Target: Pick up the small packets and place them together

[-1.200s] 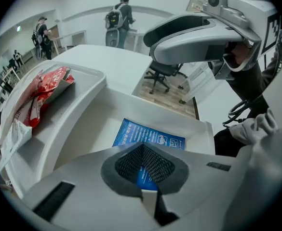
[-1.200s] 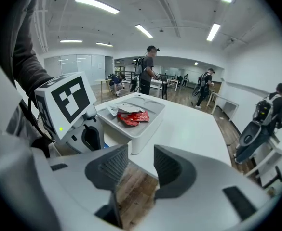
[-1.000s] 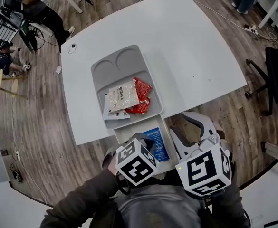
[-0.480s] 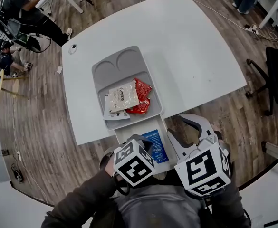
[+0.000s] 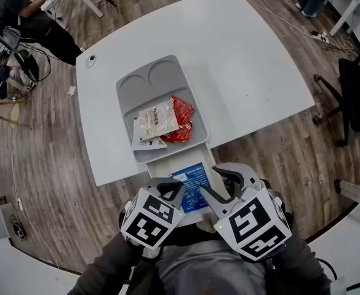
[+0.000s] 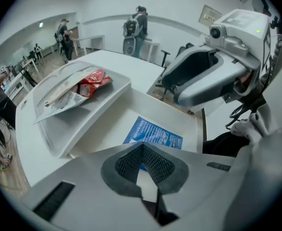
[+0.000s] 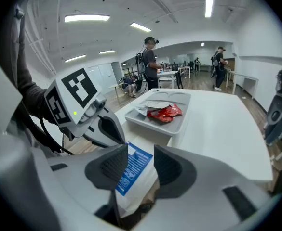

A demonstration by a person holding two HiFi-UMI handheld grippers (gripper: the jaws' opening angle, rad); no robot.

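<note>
One blue packet [image 5: 191,183] lies flat on a white ledge [image 5: 167,165] just beside the near edge of the table [image 5: 247,60], at 6 o'clock of the grey tray [image 5: 161,78] in the head view. The left hand-held gripper [image 5: 167,188] hangs at the packet's 7 o'clock. Its jaws are pressed together at the tips and pinch nothing (its own view shows only a small gap behind the meeting pads, with the blue packet lying beyond). The right hand-held gripper [image 5: 220,183] is at the packet's 3 o'clock with its jaws spread. In its own view the blue packet shows through the gap, but neither pad presses on it.

In the tray's near compartment a white packet [image 5: 157,120] lies partly over the red packets [image 5: 183,110], which stick out at its 3 o'clock. Another pale packet [image 5: 144,144] pokes out from under it at 7 o'clock. The tray sits on the table, well apart from the far edge.
</note>
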